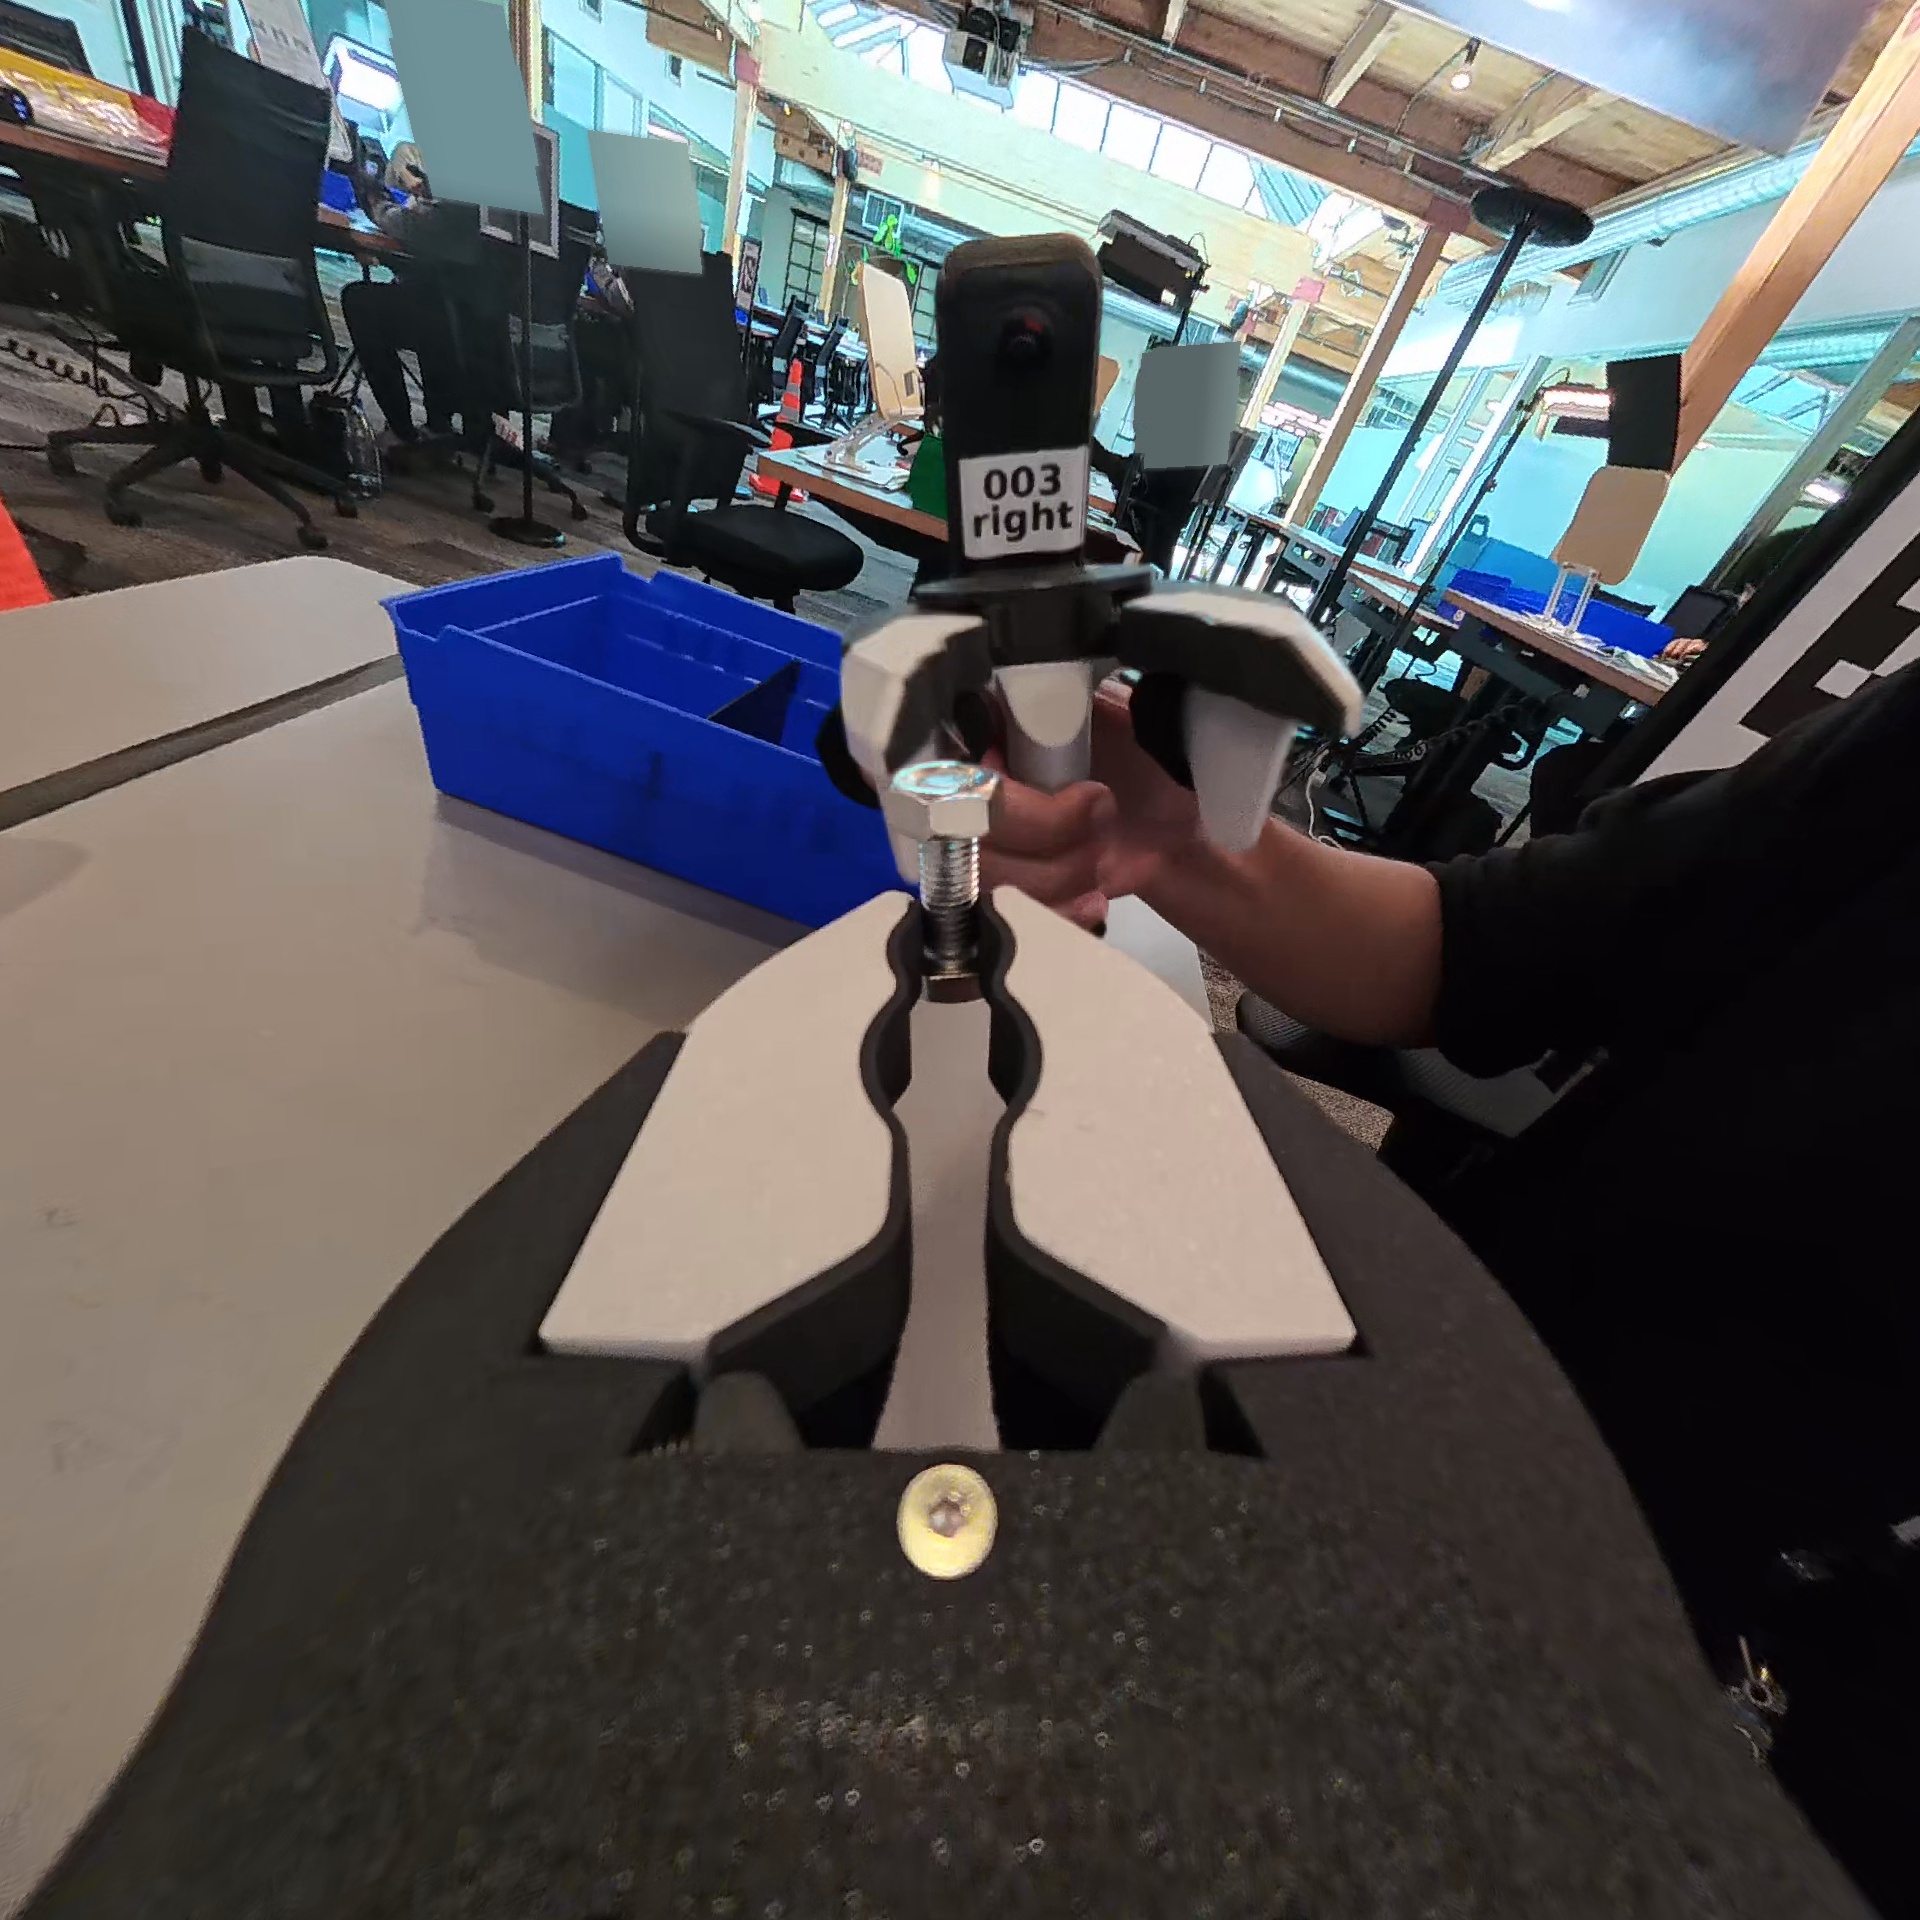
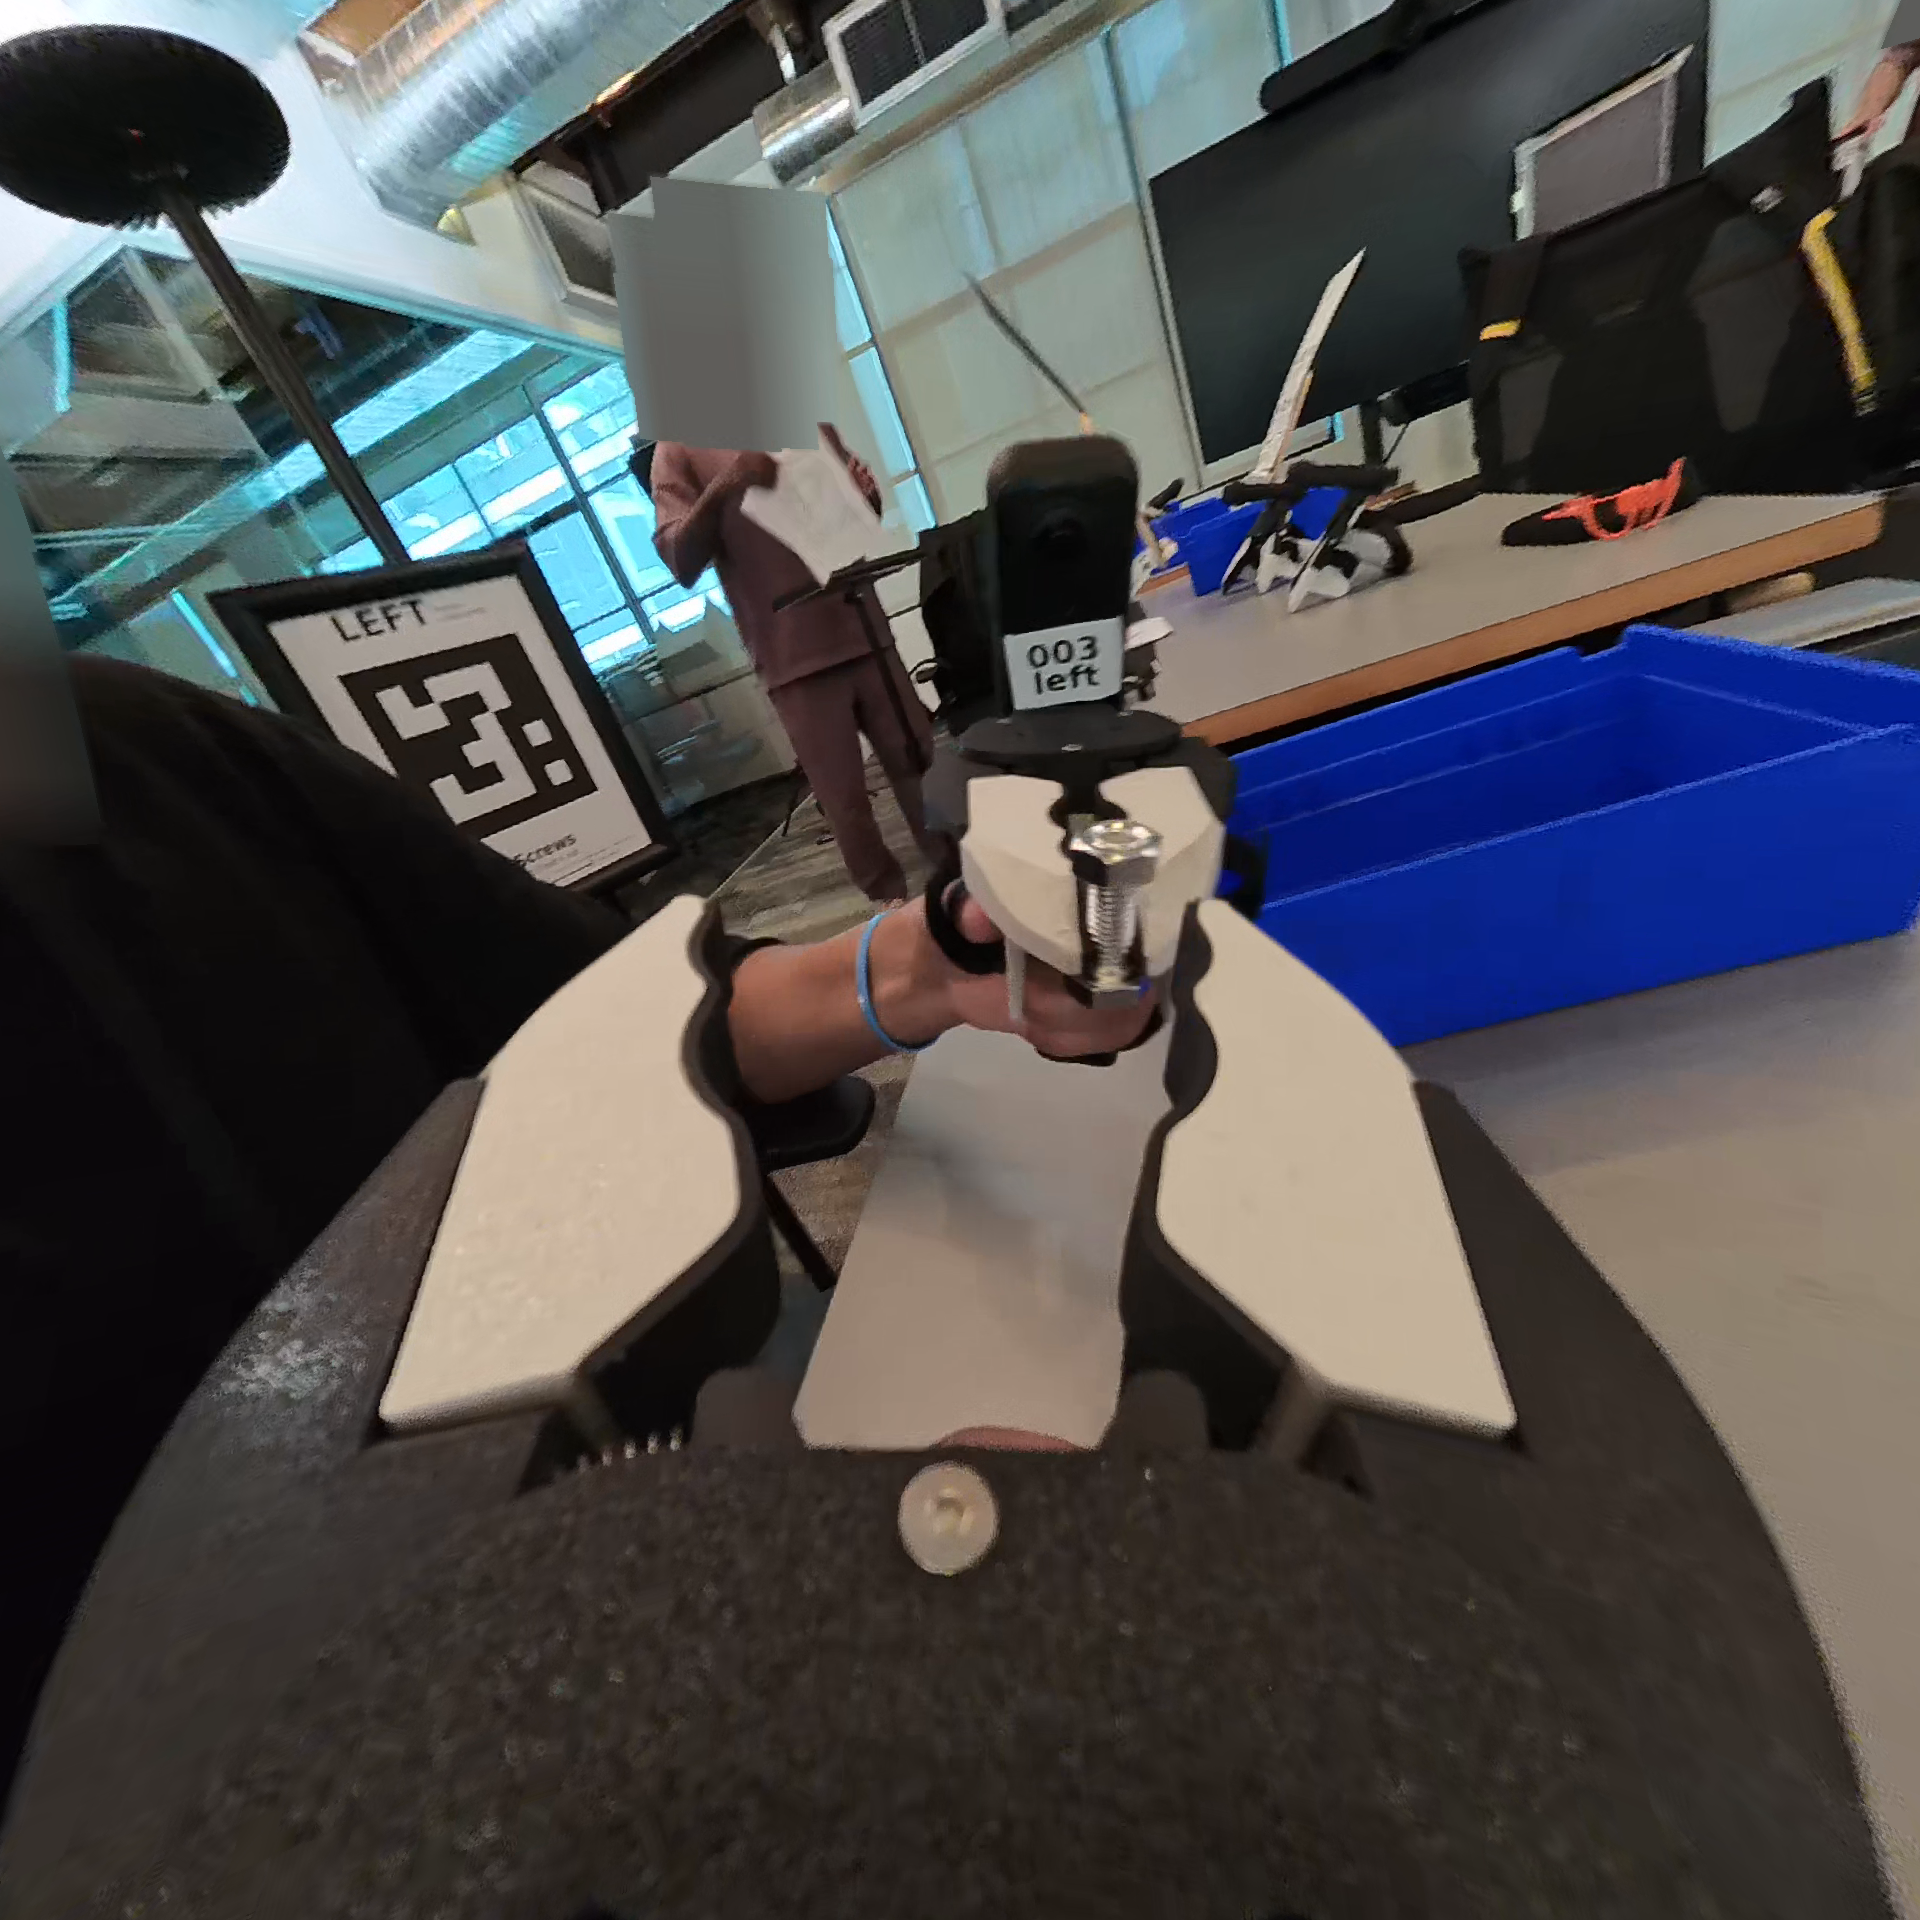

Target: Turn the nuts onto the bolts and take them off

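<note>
The bolt (image 1: 943,844) stands upright, head up, its lower thread pinched between the tips of the left gripper (image 1: 945,961), which is closed tight on it; a nut (image 1: 948,982) sits at the thread's bottom end. Left of and beyond that gripper lies a blue bin (image 1: 623,717) on the grey table (image 1: 208,1039). Facing it, the right gripper (image 2: 940,935) is spread wide, empty, its fingers (image 2: 582,1143) flanking the bolt without touching.

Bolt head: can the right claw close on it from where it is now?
Probably yes. The bolt head stands exposed above the left claw, and the open right claw faces it unobstructed.
</note>
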Demonstrator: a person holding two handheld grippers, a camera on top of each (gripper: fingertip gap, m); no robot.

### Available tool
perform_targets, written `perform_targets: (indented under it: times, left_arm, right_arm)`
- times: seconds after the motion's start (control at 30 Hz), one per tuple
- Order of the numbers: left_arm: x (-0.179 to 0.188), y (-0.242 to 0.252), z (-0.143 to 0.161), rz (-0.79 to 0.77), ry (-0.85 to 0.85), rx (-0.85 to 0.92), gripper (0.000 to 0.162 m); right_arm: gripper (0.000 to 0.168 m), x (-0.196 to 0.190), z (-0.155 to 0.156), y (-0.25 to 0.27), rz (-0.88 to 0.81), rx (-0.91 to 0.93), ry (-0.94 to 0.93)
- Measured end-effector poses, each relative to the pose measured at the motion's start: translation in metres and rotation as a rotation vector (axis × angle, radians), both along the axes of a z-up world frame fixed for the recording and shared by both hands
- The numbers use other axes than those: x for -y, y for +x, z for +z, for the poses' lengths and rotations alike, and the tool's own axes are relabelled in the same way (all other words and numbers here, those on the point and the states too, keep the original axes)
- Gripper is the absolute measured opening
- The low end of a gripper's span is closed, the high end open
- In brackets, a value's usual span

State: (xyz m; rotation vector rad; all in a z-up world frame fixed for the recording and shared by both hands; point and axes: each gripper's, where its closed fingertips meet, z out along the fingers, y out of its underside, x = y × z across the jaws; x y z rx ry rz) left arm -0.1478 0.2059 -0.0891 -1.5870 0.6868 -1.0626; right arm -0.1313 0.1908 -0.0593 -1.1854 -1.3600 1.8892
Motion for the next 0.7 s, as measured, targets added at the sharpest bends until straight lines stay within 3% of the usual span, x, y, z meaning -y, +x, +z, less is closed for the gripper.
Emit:
perform_targets:
  times: [0.13,0.27,0.43,0.7]
  left_arm:
    - [0.001,0.007,-0.004,-0.029,-0.006,0.005,0.008]
    - [0.003,0.015,-0.010,-0.041,-0.013,-0.029,0.008]
    - [0.006,0.012,-0.005,-0.035,0.002,-0.022,0.008]
    - [0.007,0.017,-0.006,-0.079,-0.018,0.011,0.008]
  right_arm:
    - [0.093,0.022,-0.005,-0.022,0.039,-0.011,-0.018]
    - [0.085,0.014,-0.004,-0.030,0.016,-0.040,-0.047]
    - [0.083,-0.008,0.002,-0.003,-0.026,-0.040,-0.026]
    - [0.088,0.021,-0.001,-0.010,0.107,-0.059,-0.064]
